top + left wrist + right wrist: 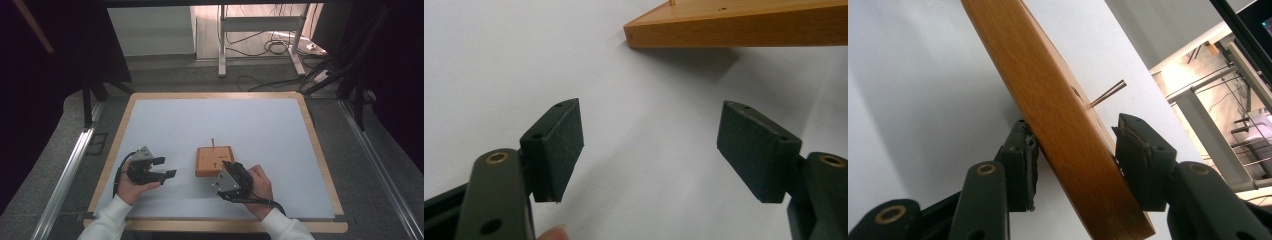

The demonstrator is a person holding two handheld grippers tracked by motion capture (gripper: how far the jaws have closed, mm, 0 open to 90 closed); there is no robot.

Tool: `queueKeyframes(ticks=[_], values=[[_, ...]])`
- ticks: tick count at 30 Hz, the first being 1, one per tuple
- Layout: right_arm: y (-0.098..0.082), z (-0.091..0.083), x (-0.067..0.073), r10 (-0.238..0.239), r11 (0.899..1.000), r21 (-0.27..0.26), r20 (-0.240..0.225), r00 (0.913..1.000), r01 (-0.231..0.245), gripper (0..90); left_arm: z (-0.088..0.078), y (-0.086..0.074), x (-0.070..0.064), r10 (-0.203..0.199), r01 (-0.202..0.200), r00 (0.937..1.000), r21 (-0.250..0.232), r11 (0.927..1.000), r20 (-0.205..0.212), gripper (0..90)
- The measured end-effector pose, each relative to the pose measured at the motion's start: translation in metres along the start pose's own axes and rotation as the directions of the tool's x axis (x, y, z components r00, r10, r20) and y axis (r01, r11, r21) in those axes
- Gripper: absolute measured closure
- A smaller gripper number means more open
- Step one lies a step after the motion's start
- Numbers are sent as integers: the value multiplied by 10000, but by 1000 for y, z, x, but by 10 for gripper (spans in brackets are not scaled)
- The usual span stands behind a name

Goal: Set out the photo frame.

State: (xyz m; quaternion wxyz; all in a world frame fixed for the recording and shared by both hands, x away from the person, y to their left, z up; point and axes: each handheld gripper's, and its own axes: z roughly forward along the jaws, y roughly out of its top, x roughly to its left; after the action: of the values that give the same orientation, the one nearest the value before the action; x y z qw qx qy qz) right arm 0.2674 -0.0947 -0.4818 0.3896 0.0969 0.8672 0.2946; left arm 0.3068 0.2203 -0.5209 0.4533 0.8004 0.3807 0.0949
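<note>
At a white-topped table, we hold a gripper in each hand and work on a flat wooden block that lies near the table's middle, a thin peg standing up from its far edge. Our right gripper has its jaws astride the block's near right corner, one pad under the slab and one above it. In the right gripper view the block runs slantwise between the two pads; the lower pad touches the edge and the upper pad sits at or just off the top face, so we judge the grip as closing but cannot call it firm.

Our left gripper hangs just left of the block, jaws spread wide with nothing between them. The left gripper view shows only bare table between its pads, with the block's corner ahead and apart.

The risks, as we read them: a hold on one corner alone could let the slab pivot or slip out as it lifts, since the weight sits well off the pads. A pad pushing before both bite could shove the block across the smooth top. The peg stands close to the upper jaw, and a twist could bend or snap it.
</note>
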Motion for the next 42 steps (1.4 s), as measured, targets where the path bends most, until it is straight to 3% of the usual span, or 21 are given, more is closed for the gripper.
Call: queueKeyframes(ticks=[12,25,36,42], values=[[7,1,-17,-127,9997,199,-538,9985,138,559,0,-3,0,105,-105,9999,203,9997,3,261],[19,7,-44,60,10000,-5,-1360,9907,-61,618,3,-4,0,186,-184,9998,402,9990,-36,261],[34,18,-62,-184,9997,-170,-1546,9878,160,679,4,-4,1,115,-111,9999,442,9990,-81,261],[41,25,-76,176,9995,-250,-1563,9875,-218,696,4,-5,2,108,-103,9999,483,9988,-99,261]])
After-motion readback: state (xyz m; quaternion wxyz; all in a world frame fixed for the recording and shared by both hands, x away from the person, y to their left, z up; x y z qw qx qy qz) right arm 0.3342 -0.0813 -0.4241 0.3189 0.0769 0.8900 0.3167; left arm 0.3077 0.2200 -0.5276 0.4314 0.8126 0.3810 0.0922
